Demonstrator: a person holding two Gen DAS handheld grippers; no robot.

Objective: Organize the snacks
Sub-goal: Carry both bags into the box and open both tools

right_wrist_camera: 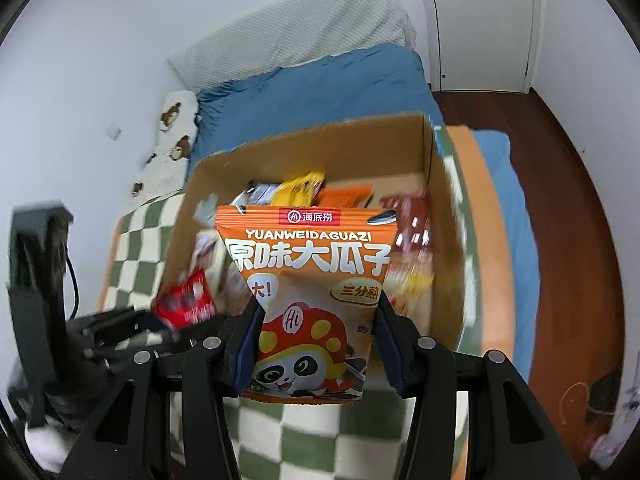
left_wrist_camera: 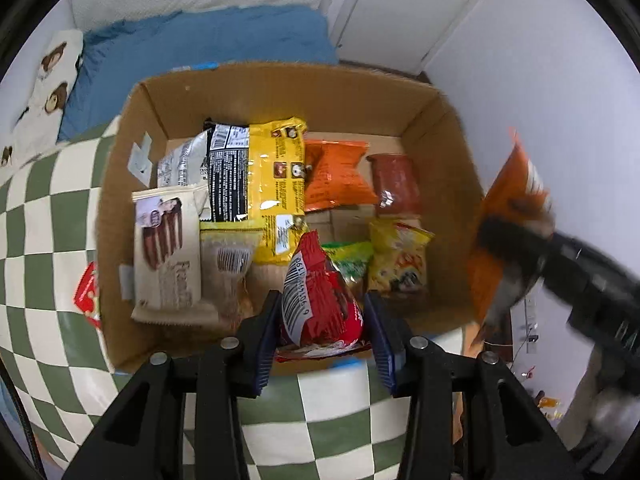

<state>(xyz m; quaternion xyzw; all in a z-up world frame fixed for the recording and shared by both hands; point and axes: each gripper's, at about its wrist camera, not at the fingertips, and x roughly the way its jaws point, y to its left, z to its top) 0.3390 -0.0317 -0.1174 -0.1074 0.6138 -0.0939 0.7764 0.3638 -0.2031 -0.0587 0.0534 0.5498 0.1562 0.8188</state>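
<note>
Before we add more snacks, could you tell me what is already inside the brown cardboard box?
The brown cardboard box holds a large yellow-and-black foil bag, an orange packet, a red pouch and a cream biscuit pack. Whatever lies beneath them is covered.

one cardboard box (left_wrist_camera: 440, 128), two grippers

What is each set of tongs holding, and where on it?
Left tongs: red snack packet, pinched across its lower half. Right tongs: orange sunflower-seed bag, gripped by both side edges low down.

Black claw (left_wrist_camera: 322, 316) frames — blue ribbed pads (left_wrist_camera: 266, 336), silver round screws (left_wrist_camera: 231, 343).
</note>
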